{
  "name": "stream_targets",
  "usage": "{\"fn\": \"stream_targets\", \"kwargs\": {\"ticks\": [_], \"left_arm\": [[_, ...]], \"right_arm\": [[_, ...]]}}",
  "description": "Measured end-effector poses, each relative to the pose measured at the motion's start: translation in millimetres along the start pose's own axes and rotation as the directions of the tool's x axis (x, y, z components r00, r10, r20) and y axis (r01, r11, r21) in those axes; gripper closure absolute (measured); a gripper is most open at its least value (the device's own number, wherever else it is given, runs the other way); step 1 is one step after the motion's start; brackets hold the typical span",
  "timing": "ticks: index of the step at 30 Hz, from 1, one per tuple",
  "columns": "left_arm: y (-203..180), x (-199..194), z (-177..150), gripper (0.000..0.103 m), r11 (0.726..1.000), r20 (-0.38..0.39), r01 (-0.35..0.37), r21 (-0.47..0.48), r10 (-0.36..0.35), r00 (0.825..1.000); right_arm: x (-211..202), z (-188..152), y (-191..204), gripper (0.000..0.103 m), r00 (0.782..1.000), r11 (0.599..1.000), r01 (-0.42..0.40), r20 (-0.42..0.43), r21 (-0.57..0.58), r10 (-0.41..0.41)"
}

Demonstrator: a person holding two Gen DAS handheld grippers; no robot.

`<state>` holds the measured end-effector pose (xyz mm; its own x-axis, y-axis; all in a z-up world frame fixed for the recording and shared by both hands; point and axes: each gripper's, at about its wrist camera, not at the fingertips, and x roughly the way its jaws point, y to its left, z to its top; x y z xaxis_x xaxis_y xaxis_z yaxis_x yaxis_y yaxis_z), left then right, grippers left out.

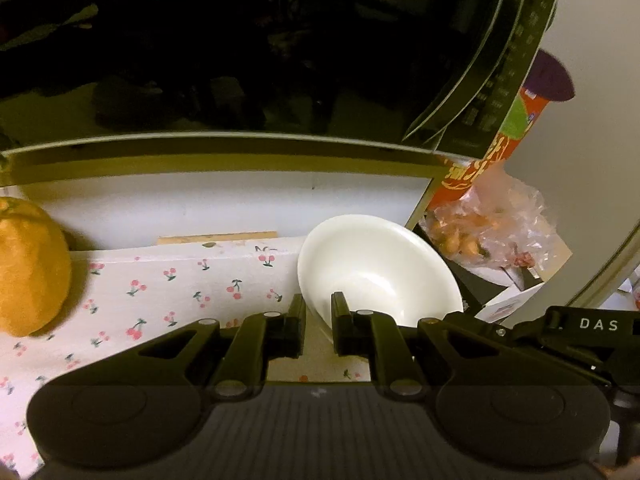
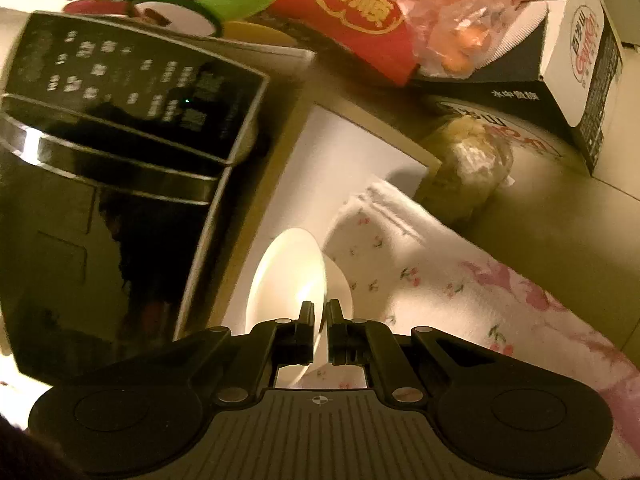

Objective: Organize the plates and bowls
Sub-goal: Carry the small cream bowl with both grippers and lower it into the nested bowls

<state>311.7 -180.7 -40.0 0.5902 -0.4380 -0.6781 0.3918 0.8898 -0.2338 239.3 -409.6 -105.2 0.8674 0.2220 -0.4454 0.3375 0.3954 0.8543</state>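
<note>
You are gripping one white bowl [image 1: 376, 268] by its rim with both tongs, and the sorting is barely begun.

Your left tongs [image 1: 318, 320] are pinching the near rim, one pad inside and one outside, closed down to the wall's thickness; your right tongs [image 2: 319, 320] are clamping the rim edge-on, nearly fully closed. The bowl is tilting on the cherry-print cloth [image 1: 168, 280] at the right end of the counter, just in front of the dark glossy appliance [image 2: 120, 140]. No plates or other bowls are showing, and no stack or rack, so by my judgement everything beyond this first grasp is still waiting. The bowl is looking smooth, glazed and hard, shallow with a thin flaring lip; the cloth is looking soft and matte; the orange fruit [image 1: 28, 268] is looking dimpled; the plastic bag [image 1: 492, 232] is looking thin and crinkled.
</note>
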Motion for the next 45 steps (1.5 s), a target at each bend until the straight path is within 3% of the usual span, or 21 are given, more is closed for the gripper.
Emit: {"fn": "stream_targets", "kwargs": {"ticks": [18, 33, 38, 45], "left_arm": [[2, -106, -41, 0.091, 0.990, -0.005, 0.027, -0.139, -0.028, 1.000], [13, -171, -114, 0.091, 0.971, -0.010, 0.126, -0.201, -0.131, 0.991], [6, -176, -121, 0.092, 0.971, -0.029, 0.149, -0.187, -0.157, 0.987], [10, -182, -131, 0.091, 0.971, -0.059, 0.158, -0.176, -0.171, 0.983]], "right_arm": [[-86, -55, 63, 0.095, 0.993, 0.982, 0.093, -0.059, -0.163, -0.104], [-150, -120, 48, 0.092, 0.977, 0.971, 0.135, -0.134, -0.199, -0.164], [-167, -134, 43, 0.092, 0.981, 0.962, 0.147, -0.086, -0.231, -0.171], [-179, -137, 32, 0.092, 0.983, 0.981, 0.107, -0.128, -0.164, -0.129]]}}
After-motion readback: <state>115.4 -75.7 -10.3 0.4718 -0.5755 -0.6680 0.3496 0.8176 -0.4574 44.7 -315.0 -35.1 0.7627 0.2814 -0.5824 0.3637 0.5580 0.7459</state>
